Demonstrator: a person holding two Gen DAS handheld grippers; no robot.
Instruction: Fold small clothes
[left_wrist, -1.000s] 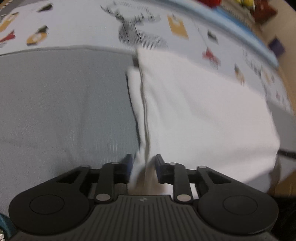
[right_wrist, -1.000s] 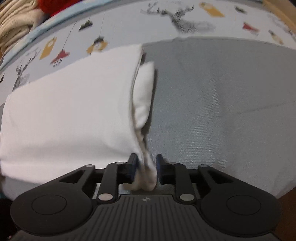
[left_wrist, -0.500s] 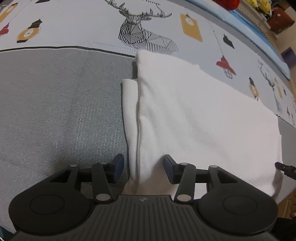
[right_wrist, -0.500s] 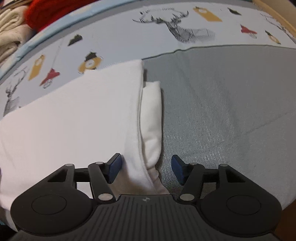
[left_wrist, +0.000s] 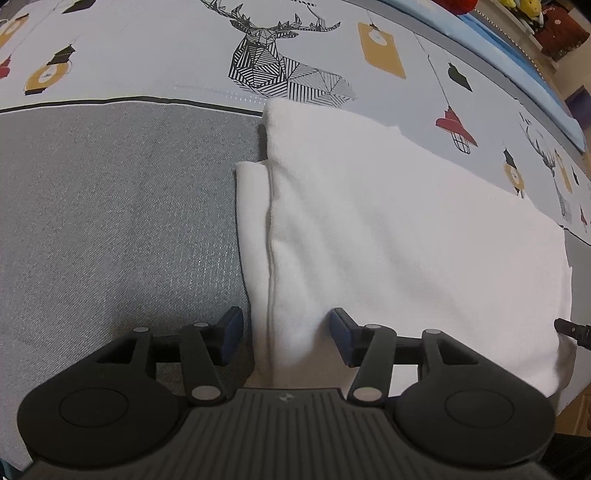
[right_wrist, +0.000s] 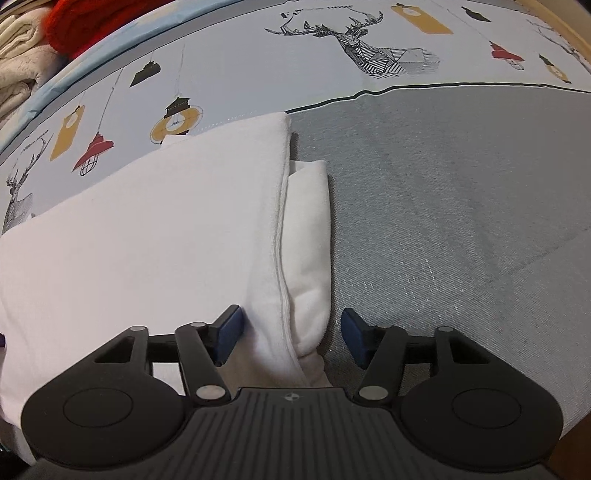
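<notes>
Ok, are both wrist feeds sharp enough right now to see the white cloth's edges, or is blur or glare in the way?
Left wrist view: sharp, the white cloth bright with a little washout but its side seam readable; fisheye bends the printed sheet border. Right wrist view: equally sharp, the fold layers on the grey fabric clear, with only soft shadows.

2 wrist views, steep downward, close; share white cloth (left_wrist: 388, 229).

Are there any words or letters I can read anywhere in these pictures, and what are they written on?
"FA...": dark capitals on the printed cloth above the deer in the right wrist view; the remaining letters are too blurred to read.
A small round logo, no letters, on the right gripper.
A small angular logo, no letters, on the left gripper.
The white folded garment shows no text.
</notes>
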